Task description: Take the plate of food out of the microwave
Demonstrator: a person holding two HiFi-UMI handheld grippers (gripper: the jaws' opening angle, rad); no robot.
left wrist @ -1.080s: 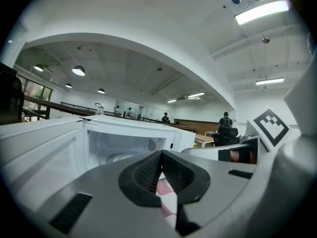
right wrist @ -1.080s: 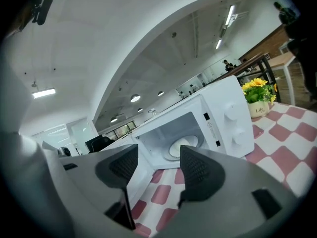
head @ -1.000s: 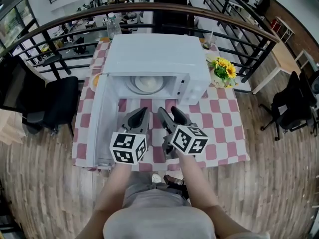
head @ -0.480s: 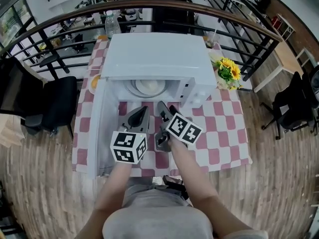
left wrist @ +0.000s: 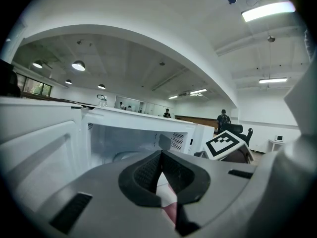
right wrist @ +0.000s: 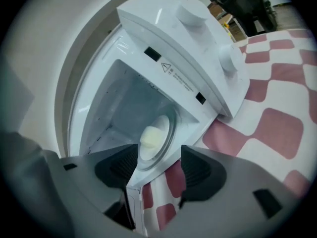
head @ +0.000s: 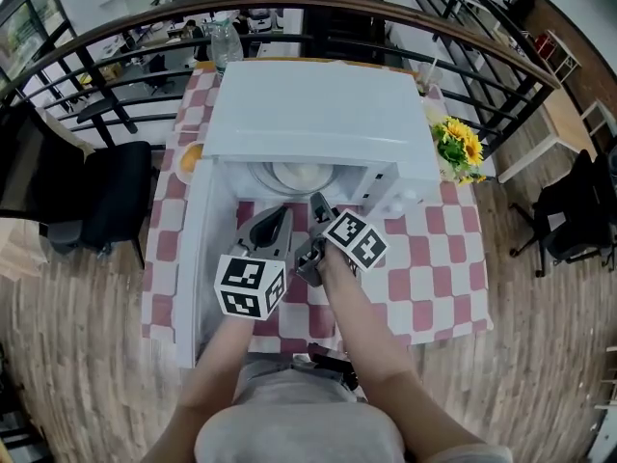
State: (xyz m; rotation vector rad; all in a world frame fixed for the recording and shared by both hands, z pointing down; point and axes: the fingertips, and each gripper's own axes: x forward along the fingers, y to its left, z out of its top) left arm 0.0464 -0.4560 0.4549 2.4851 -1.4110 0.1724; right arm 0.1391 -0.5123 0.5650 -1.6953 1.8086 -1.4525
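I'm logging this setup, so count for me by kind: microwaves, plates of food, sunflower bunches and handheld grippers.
Microwave: 1
Plate of food: 1
Sunflower bunch: 1
Grippers: 2, the left gripper and the right gripper
Total: 5

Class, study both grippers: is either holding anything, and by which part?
Nothing is held. The left gripper is shut on nothing; the right gripper is open and empty, short of the plate of food inside the microwave.
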